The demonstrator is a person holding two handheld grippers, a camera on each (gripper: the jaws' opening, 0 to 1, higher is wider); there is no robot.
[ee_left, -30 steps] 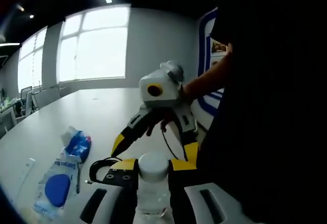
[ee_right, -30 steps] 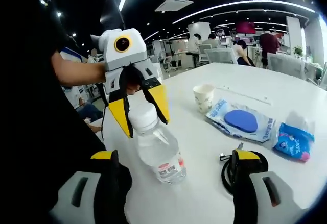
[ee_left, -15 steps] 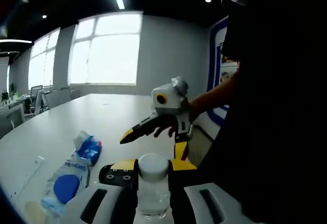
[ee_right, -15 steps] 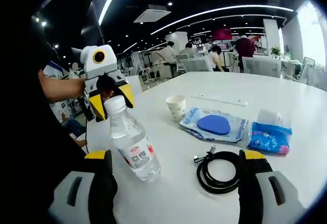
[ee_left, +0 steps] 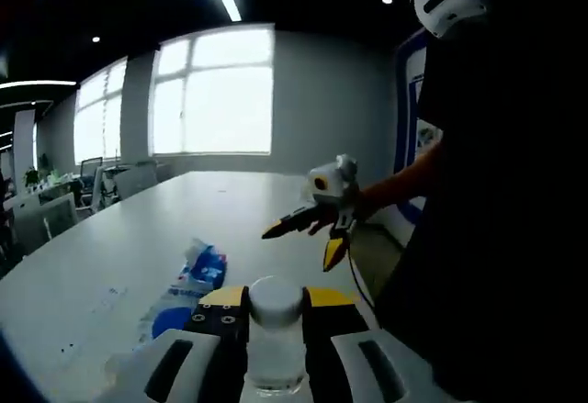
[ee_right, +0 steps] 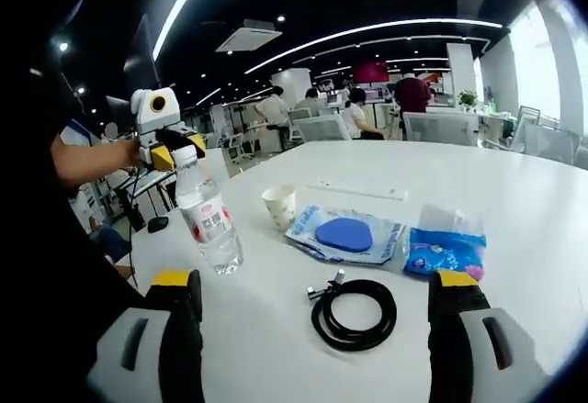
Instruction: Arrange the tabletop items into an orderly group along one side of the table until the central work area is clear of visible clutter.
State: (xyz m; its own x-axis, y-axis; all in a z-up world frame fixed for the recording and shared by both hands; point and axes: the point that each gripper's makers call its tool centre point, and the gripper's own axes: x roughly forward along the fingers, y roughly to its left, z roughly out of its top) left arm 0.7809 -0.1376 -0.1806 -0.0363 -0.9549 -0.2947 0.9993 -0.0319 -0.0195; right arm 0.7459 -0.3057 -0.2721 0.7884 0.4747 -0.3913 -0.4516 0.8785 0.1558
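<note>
Left gripper (ee_right: 172, 152) pinches the water bottle (ee_right: 208, 223) near its cap, upright on the table (ee_right: 514, 201); right gripper (ee_left: 317, 238) spread.

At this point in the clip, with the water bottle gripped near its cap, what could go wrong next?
1. The left tool pinches the clear plastic water bottle only at its white cap, and the bottle leans, so it may swing or tip when released.
2. The small paper cup stands close beside the bottle and could get knocked over.
3. The open right tool frames the coiled black cable; its loose plug end may drag into the blue-lidded wet-wipes pack.
</note>
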